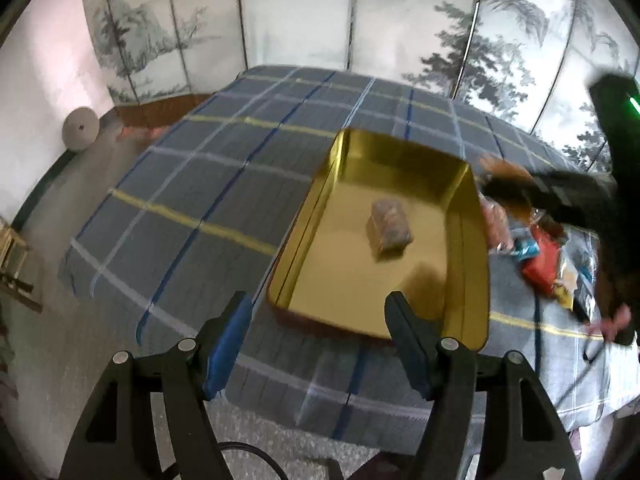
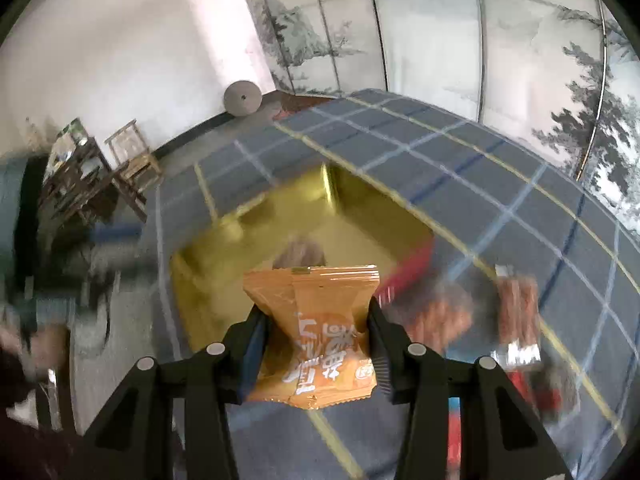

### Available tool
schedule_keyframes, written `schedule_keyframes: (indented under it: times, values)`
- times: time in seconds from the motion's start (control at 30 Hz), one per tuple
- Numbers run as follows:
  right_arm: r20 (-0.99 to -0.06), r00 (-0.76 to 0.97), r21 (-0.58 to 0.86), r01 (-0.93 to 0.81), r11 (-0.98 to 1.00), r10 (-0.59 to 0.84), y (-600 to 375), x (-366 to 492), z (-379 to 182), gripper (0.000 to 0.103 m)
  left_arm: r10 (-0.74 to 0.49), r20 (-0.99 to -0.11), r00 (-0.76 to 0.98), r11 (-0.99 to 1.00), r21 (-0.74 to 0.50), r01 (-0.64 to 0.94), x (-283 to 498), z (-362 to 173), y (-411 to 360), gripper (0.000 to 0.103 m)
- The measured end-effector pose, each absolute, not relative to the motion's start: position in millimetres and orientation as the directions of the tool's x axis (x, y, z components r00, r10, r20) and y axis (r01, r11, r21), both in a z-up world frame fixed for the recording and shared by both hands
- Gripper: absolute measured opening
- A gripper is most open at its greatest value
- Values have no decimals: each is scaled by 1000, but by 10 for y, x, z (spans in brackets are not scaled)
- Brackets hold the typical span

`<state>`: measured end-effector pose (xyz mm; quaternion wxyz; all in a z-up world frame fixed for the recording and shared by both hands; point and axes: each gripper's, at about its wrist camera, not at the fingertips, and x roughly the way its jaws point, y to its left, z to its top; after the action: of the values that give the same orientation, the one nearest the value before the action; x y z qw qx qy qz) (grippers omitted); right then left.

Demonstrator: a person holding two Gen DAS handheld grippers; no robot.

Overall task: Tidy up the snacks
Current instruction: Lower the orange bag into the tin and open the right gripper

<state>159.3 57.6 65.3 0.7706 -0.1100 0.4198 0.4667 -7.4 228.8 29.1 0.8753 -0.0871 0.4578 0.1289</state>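
A gold tin tray (image 1: 474, 264) lies on the plaid-covered table, with one small clear-wrapped brownish snack (image 1: 389, 227) on its floor. My left gripper (image 1: 320, 316) hangs over the tray's near edge, open, nothing between its fingers. In the right wrist view my right gripper (image 2: 316, 314) is shut on an orange snack packet (image 2: 316, 332) with white lettering, pinched at its waist and held above the near end of the gold tray (image 2: 224, 248). The wrapped snack (image 2: 300, 254) shows blurred just behind the packet. The other gripper (image 1: 552, 196) appears blurred at the right in the left wrist view.
A heap of loose snack packets (image 1: 540, 256) lies right of the tray; red-brown packets (image 2: 518, 312) show blurred in the right wrist view. The plaid cloth (image 1: 208, 184) stretches left and back. A painted folding screen (image 1: 304, 20) stands behind, wooden chairs (image 2: 132, 156) on the floor to the left.
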Motion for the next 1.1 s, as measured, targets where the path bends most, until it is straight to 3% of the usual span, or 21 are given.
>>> schedule_keyframes:
  times: [0.2, 0.67, 0.8, 1.1]
  values:
    - [-791, 171, 278, -755, 594, 588, 1231, 2038, 442, 47, 159, -836, 526, 952, -12, -306, -145, 218, 2322, 65]
    - [-884, 136, 243, -683, 689, 446, 2027, 2315, -99, 47, 201, -835, 512, 949, 37, -313, -128, 148, 2440, 67]
    - [-889, 133, 245, -671, 700, 439, 2109, 2336, -161, 48, 206, -837, 506, 948, 44, -314, -135, 117, 2469, 75]
    - [-868, 181, 236, -669, 704, 463, 2096, 2315, -104, 54, 214, -844, 492, 945, 51, -323, -141, 93, 2488, 76]
